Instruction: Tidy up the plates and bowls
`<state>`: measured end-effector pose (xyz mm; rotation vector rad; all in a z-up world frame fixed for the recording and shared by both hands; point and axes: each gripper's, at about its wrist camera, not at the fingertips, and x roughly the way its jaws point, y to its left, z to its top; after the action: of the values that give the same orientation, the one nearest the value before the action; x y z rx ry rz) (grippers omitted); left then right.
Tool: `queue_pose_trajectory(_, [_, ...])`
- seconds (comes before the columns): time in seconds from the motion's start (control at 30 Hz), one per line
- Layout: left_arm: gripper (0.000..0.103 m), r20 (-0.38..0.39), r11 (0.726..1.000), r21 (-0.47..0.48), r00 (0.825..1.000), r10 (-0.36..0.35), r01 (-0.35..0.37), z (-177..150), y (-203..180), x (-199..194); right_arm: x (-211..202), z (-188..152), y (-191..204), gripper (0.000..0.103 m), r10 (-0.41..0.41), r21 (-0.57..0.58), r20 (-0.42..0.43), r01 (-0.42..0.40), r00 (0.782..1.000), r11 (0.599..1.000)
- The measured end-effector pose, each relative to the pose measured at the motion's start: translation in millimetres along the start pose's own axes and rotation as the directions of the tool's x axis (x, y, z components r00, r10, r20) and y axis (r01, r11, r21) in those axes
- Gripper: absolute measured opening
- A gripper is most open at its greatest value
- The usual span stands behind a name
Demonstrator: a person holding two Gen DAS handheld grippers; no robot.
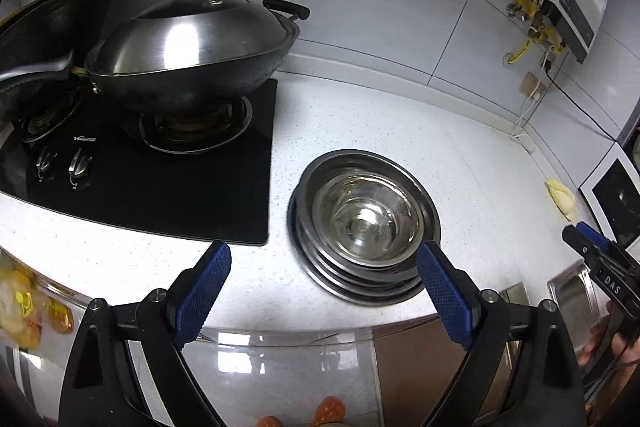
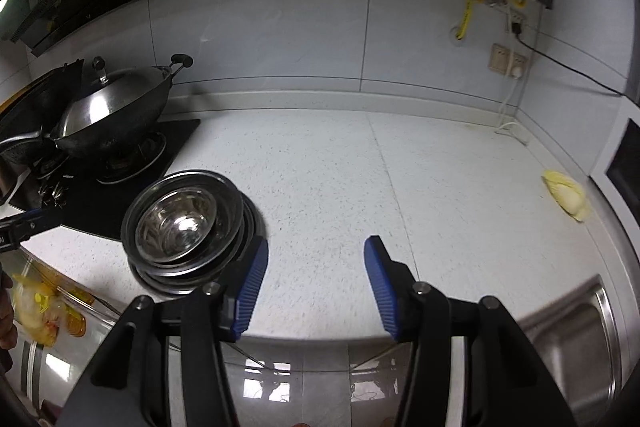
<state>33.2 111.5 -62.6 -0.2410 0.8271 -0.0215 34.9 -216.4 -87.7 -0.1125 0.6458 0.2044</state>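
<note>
The stack of plates and bowls (image 1: pixel 362 223) is set just right of the hob (image 1: pixel 168 183). Both the left gripper (image 1: pixel 324 291) and right gripper (image 2: pixel 316 287) are held released, empty; the stacking is probably finished, so a clean withdrawal without nudging is advised.

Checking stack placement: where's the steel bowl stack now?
The steel bowl stack sits on the white countertop beside the black hob's right edge, near the front edge.

Home kitchen; gas hob (image 1: pixel 160 187); wok (image 1: pixel 192 67); sink (image 2: pixel 580 339)
</note>
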Motion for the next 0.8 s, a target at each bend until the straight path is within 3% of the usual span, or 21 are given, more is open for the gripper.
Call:
queue_pose_trajectory(0.33, [0.091,0.029,0.999,0.017,0.999,-0.036,0.035,-13,16,-21,-44,-19,28,0.048,-0.057,-0.003,0.020,0.057,0.998,0.998])
queue_pose_trajectory(0.53, [0.091,0.062,0.997,0.066,0.997,-0.038,0.033,-17,-1,-37,-52,-20,21,0.049,-0.030,-0.003,0.027,0.030,0.999,1.000])
queue_pose_trajectory(0.8, [0.091,0.094,0.998,0.062,0.995,-0.038,0.032,-16,-28,-55,-64,-18,1,0.049,-0.001,-0.020,0.059,0.002,0.998,1.000])
